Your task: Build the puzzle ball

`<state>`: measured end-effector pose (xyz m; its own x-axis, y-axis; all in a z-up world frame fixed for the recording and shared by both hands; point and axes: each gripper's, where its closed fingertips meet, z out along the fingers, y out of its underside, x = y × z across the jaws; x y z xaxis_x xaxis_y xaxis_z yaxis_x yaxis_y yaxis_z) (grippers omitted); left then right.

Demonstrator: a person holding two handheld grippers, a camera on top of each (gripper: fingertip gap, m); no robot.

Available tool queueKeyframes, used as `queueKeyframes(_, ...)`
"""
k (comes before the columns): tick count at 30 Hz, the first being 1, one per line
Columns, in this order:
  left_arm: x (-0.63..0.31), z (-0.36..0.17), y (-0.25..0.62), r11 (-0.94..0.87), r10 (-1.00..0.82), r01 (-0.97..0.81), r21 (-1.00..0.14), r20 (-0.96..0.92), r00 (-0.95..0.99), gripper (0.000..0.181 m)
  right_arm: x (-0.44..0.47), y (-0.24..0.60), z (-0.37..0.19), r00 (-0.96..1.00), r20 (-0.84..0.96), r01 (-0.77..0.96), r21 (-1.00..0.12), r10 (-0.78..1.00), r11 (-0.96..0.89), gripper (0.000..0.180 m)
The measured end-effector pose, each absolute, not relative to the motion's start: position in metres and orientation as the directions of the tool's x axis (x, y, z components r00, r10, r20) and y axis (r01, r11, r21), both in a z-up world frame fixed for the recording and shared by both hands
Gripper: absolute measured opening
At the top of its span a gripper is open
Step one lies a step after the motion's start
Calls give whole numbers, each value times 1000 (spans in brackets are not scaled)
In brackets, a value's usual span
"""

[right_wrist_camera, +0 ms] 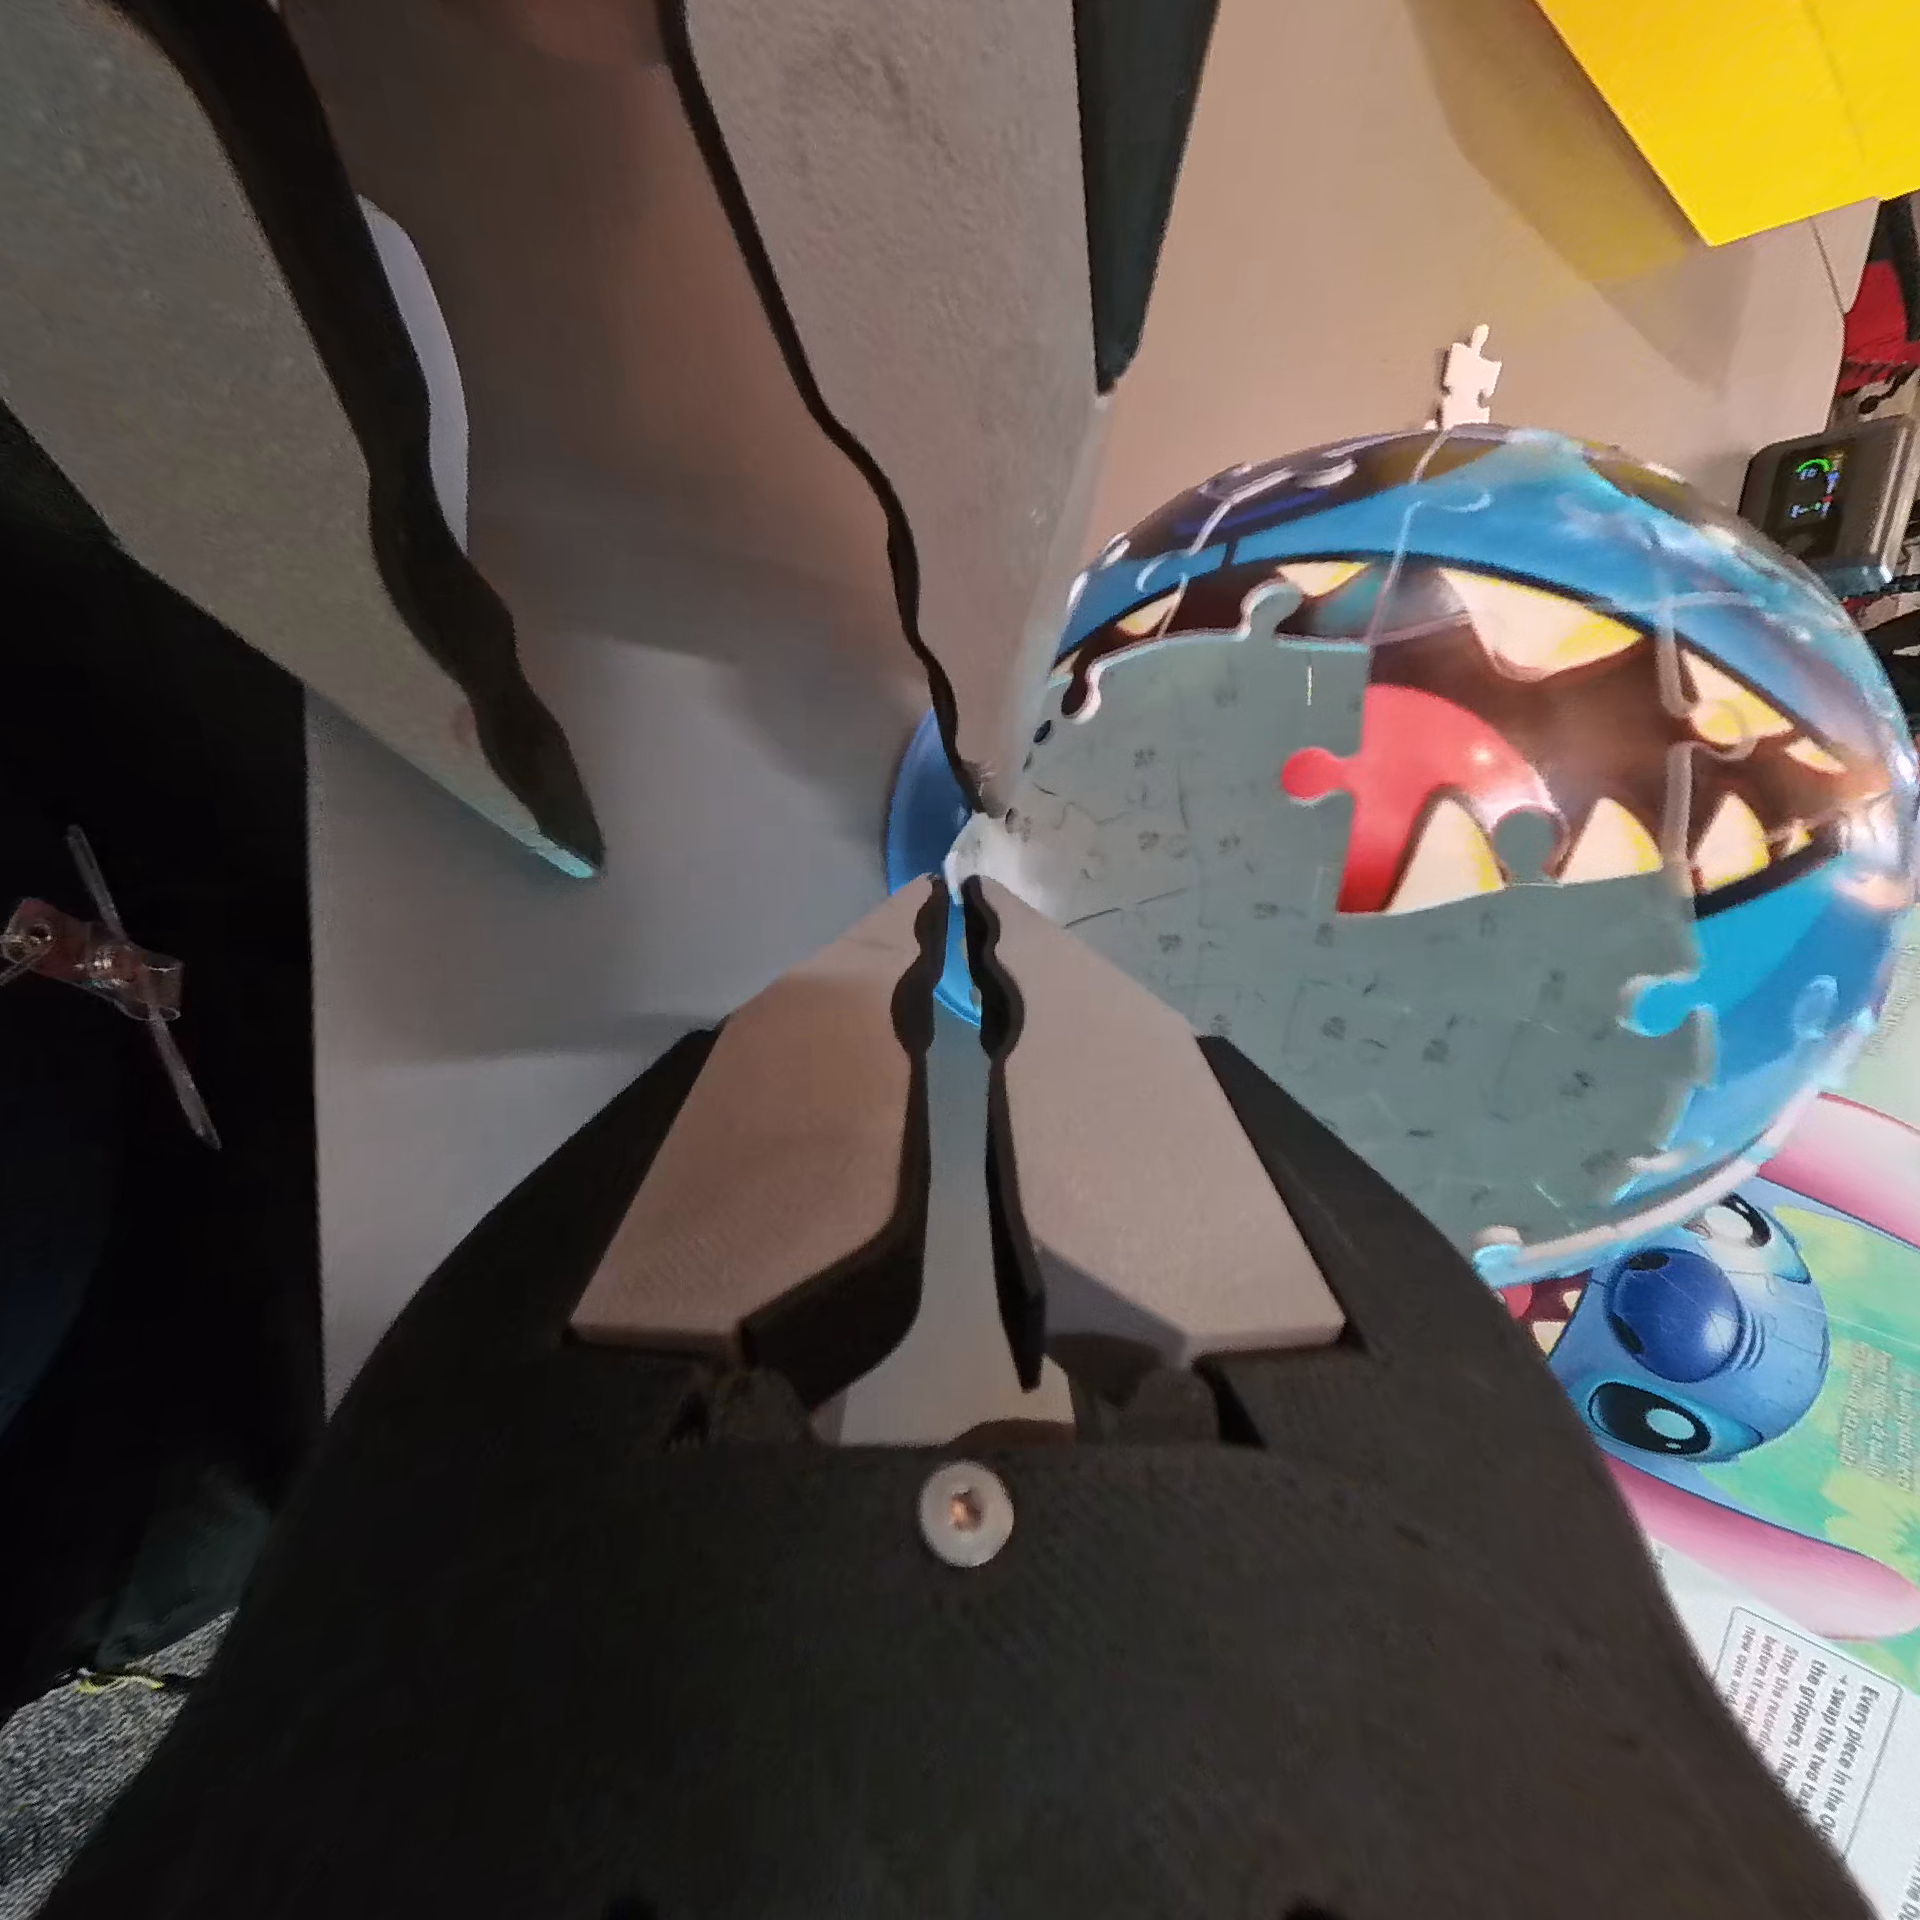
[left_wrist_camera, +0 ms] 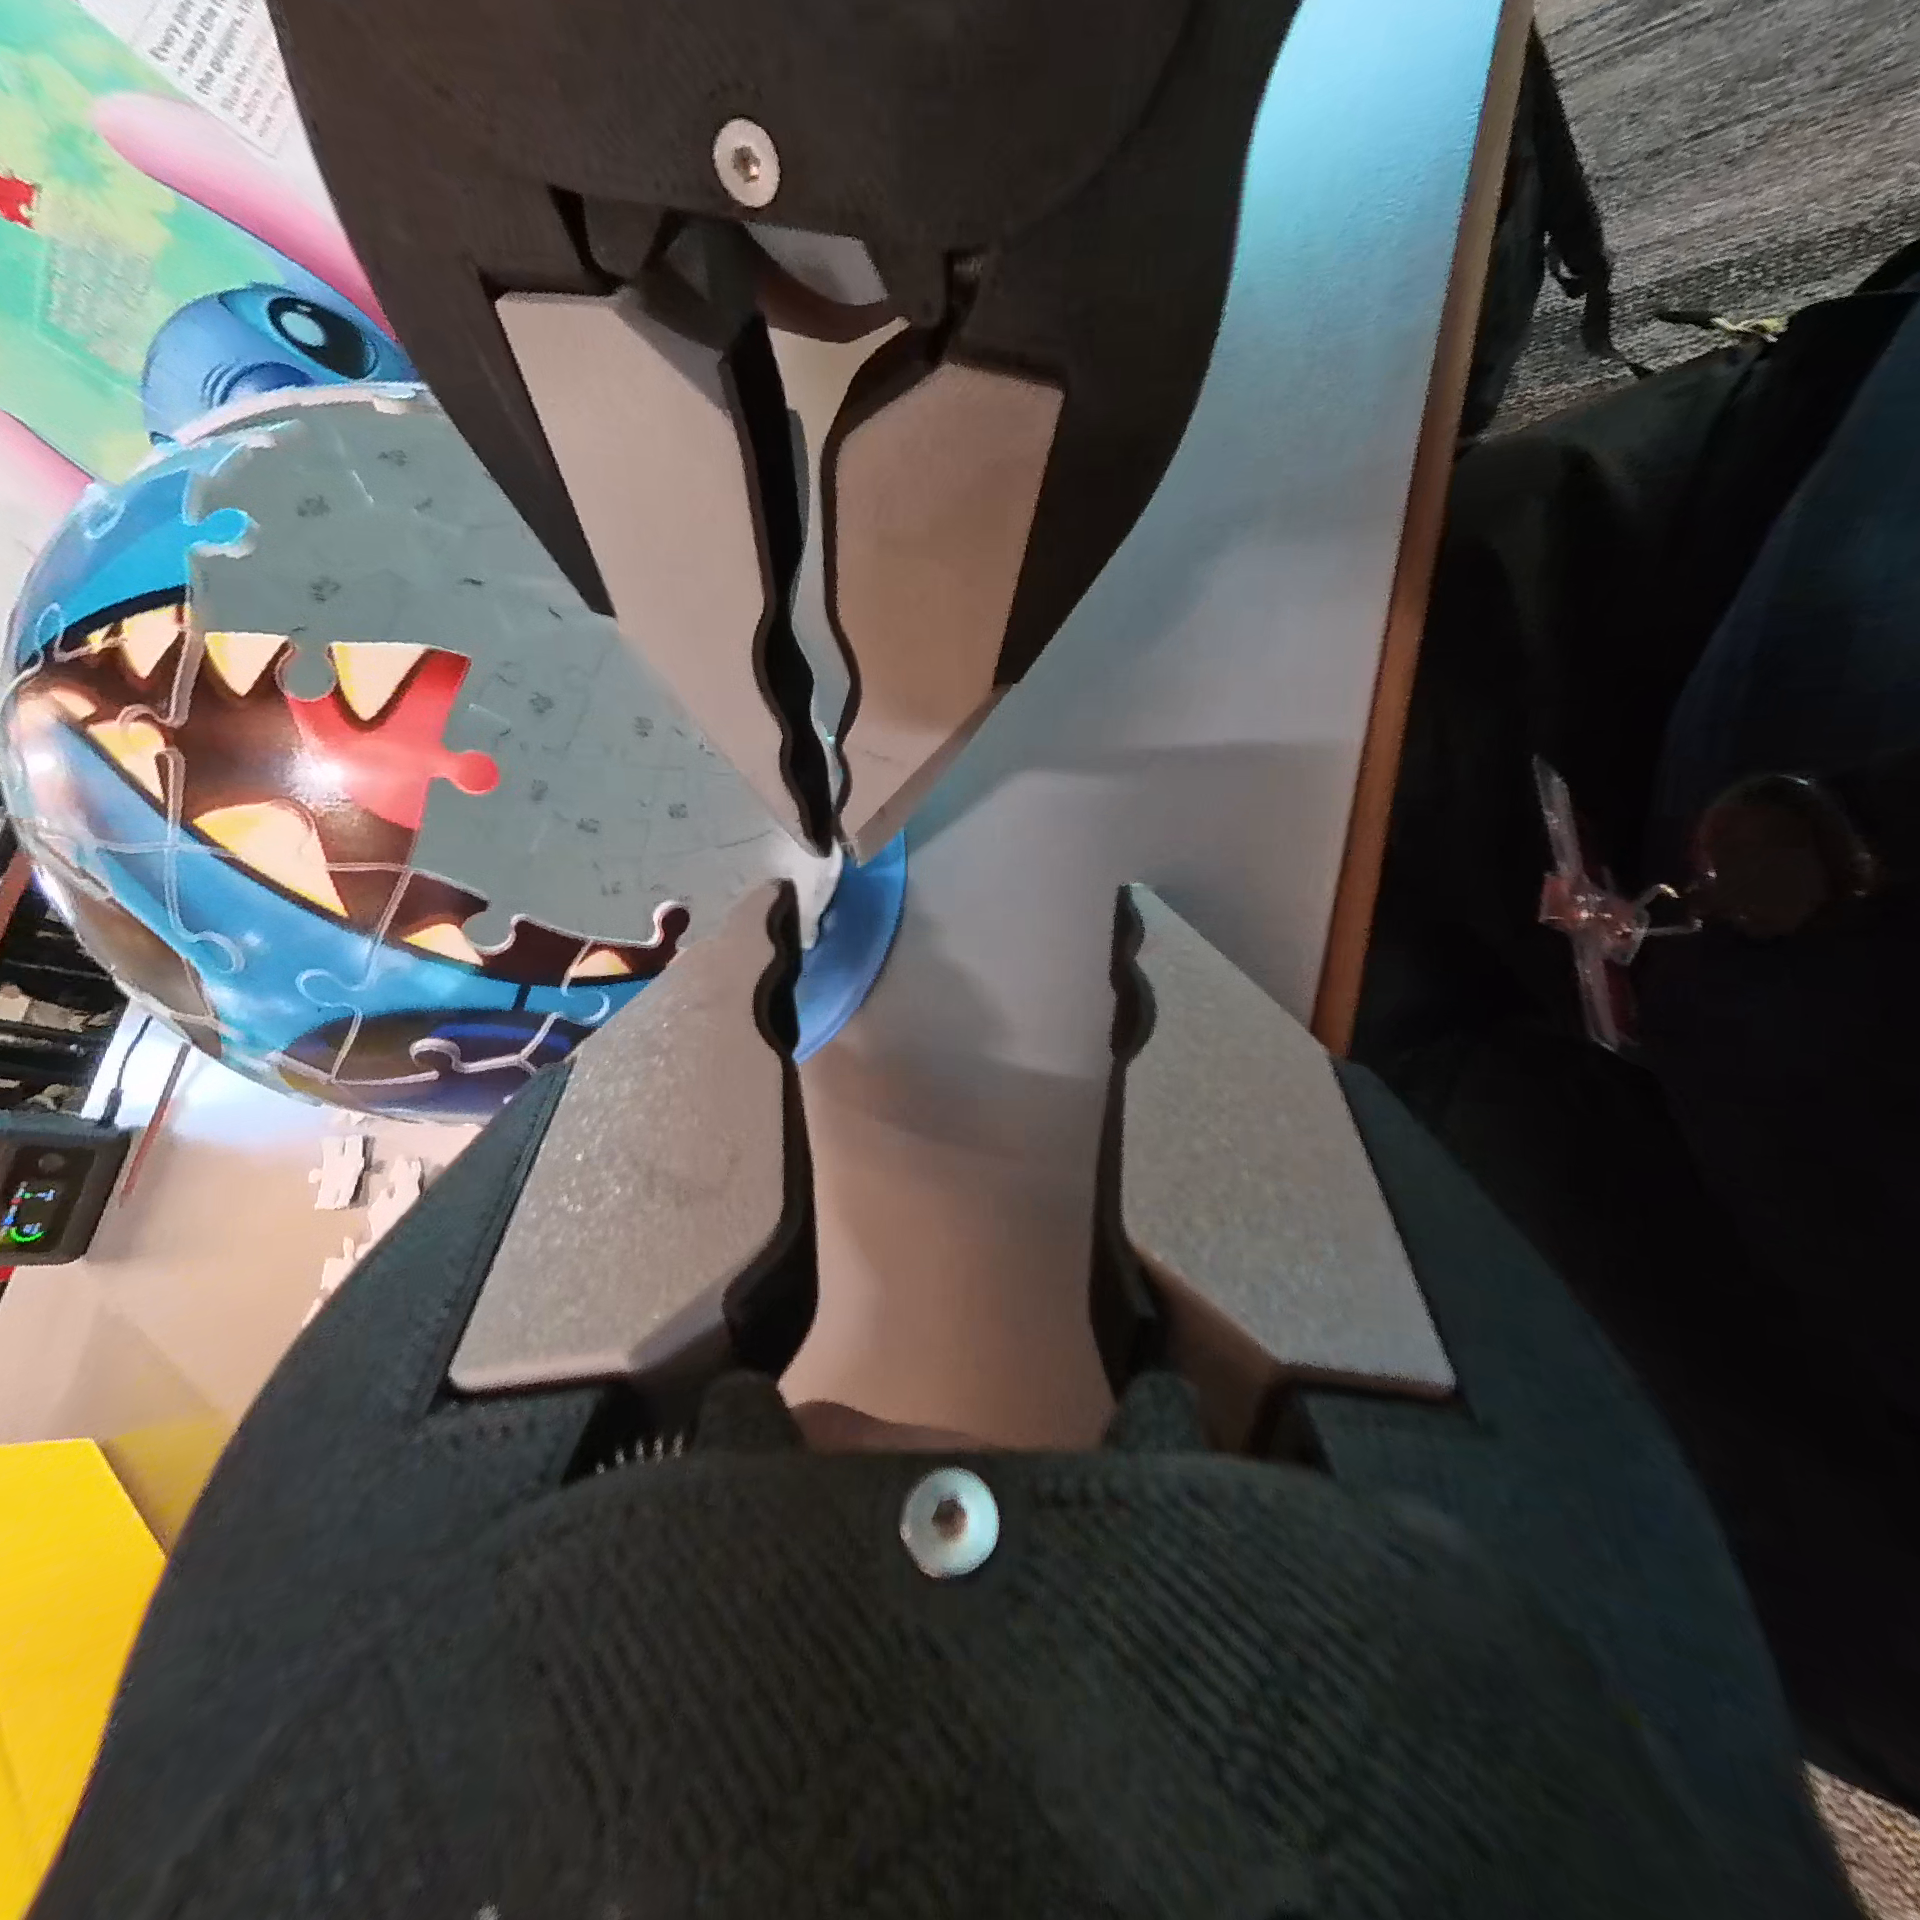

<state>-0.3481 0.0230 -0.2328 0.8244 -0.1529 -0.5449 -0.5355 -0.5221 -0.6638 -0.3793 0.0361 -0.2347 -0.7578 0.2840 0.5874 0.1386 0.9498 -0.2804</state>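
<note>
The partly built puzzle ball sits on a blue ring stand. It shows a blue cartoon face with a toothed mouth, and a hole in the shell exposes the grey inner sides of the pieces. My right gripper is shut on a small white puzzle piece at the rim of the hole. In the left wrist view it comes down from above with the piece. My left gripper is open and empty, with one fingertip close to that piece.
A printed sheet with a blue cartoon character lies behind the ball. Loose pale pieces lie on the table. A yellow box, a small screen device and the table edge are nearby. My two grippers' fingertips are within a few centimetres of each other.
</note>
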Motion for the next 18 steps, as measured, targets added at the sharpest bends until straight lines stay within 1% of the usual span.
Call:
queueKeyframes(4, -352, -233, 23, -521, -200, -545, -657, -527, 826, 52, -380, 37, -235, -763, 578, 147, -283, 290, 948, 0)
queueKeyframes(7, -350, -233, 18, -514, -249, -558, -652, -509, 824, 62, -381, 36, -234, -760, 577, 151, -293, 300, 944, 0)
queueKeyframes(9, -350, -233, 15, -507, -257, -569, -647, -517, 817, 63, -381, 36, -233, -758, 566, 169, -311, 325, 935, 0)
queueKeyframes(14, -352, -232, 18, -499, -222, -573, -650, -543, 810, 63, -382, 32, -230, -751, 550, 188, -352, 365, 917, 0)
queueKeyframes(16, -355, -230, 19, -498, -198, -579, -645, -566, 800, 65, -381, 30, -230, -746, 561, 176, -354, 359, 919, 0)
queueKeyframes(18, -358, -230, 20, -499, -184, -587, -638, -583, 791, 63, -381, 31, -231, -738, 574, 174, -345, 354, 922, 0)
